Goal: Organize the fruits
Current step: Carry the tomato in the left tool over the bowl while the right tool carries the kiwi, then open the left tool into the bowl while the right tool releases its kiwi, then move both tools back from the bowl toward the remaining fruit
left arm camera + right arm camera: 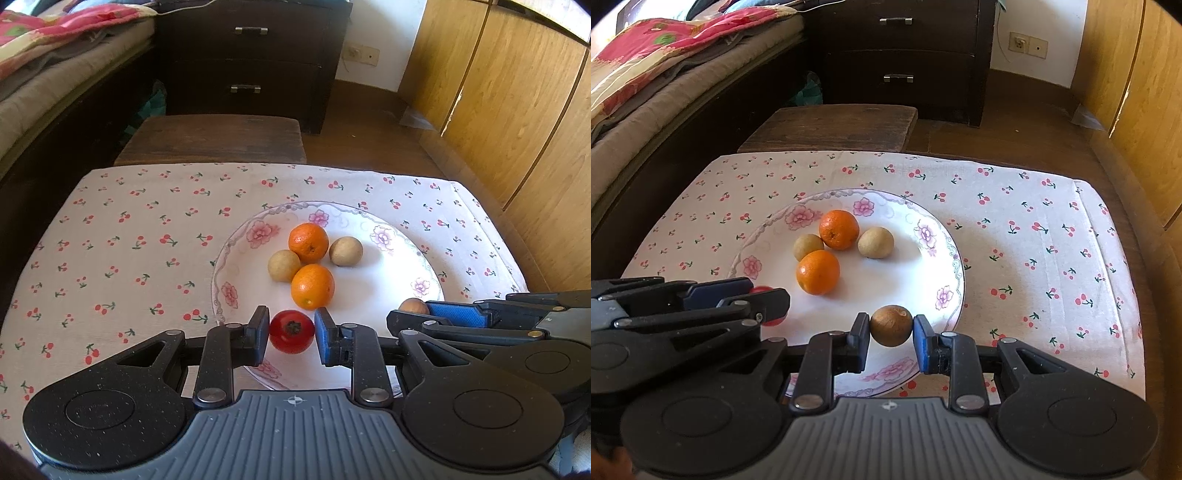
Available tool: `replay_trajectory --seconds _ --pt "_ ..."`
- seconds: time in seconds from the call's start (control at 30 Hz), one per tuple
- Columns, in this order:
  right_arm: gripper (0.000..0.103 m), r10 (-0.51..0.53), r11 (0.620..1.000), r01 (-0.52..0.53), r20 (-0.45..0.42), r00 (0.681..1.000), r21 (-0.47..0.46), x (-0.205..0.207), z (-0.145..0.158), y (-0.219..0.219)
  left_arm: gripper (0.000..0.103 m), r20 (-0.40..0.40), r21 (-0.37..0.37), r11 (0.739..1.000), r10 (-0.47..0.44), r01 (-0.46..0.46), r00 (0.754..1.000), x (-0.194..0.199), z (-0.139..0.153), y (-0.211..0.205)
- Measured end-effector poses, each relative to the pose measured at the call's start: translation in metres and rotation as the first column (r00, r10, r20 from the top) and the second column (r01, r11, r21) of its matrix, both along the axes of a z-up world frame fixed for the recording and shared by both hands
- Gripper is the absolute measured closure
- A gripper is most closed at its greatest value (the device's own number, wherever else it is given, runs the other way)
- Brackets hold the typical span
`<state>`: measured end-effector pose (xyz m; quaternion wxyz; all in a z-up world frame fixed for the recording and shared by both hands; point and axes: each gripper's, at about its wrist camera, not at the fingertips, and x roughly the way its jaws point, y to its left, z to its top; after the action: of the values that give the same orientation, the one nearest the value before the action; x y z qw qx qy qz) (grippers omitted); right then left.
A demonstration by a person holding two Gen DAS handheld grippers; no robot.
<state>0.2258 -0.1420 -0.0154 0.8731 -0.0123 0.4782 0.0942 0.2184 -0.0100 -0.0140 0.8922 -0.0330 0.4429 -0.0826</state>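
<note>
A white plate with a flowered rim (258, 232) (798, 216) lies on the cherry-print cloth. On it sit two oranges (308, 242) (312, 286) and two pale brown round fruits (283, 266) (345, 251). My left gripper (291, 332) is shut on a small red fruit (291, 331) over the plate's near edge; in the right wrist view it (768, 306) shows at the left, the red fruit mostly hidden. My right gripper (891, 326) is shut on a darker brown round fruit (891, 325) over the plate's near right rim, seen partly (413, 305) from the left wrist.
The cherry-print cloth (122, 240) (1034, 240) covers the table. Behind it stands a dark wooden stool (214, 138) and a dark drawer unit (255, 59). A bed with bedding (44, 55) is at the left, wooden cupboard doors (517, 103) at the right.
</note>
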Motion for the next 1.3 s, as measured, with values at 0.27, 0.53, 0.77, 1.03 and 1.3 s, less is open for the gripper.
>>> replay_trajectory --seconds 0.27,0.53,0.77,1.03,1.3 --pt "0.075 0.001 1.0 -0.001 0.016 1.0 -0.004 -0.002 0.003 -0.001 0.066 0.024 0.022 1.0 0.003 -0.003 1.0 -0.002 0.004 0.0" --pt "0.075 -0.007 1.0 0.007 0.03 1.0 -0.004 -0.002 0.006 -0.001 0.062 0.038 0.023 1.0 0.012 -0.013 0.999 -0.002 0.007 0.001" --pt "0.075 -0.006 1.0 0.007 0.036 0.999 -0.019 -0.004 0.007 -0.001 0.057 0.056 0.024 1.0 0.017 -0.018 0.998 -0.003 0.011 0.002" --pt "0.074 0.003 0.999 0.0 0.066 0.998 -0.04 -0.012 0.014 0.004 0.056 0.082 0.031 0.999 0.015 -0.018 0.997 -0.01 0.018 0.004" --pt "0.074 0.019 0.998 -0.012 0.11 0.994 -0.064 -0.026 0.026 0.009 0.056 0.109 0.029 0.999 0.014 -0.017 0.994 -0.02 0.027 0.008"
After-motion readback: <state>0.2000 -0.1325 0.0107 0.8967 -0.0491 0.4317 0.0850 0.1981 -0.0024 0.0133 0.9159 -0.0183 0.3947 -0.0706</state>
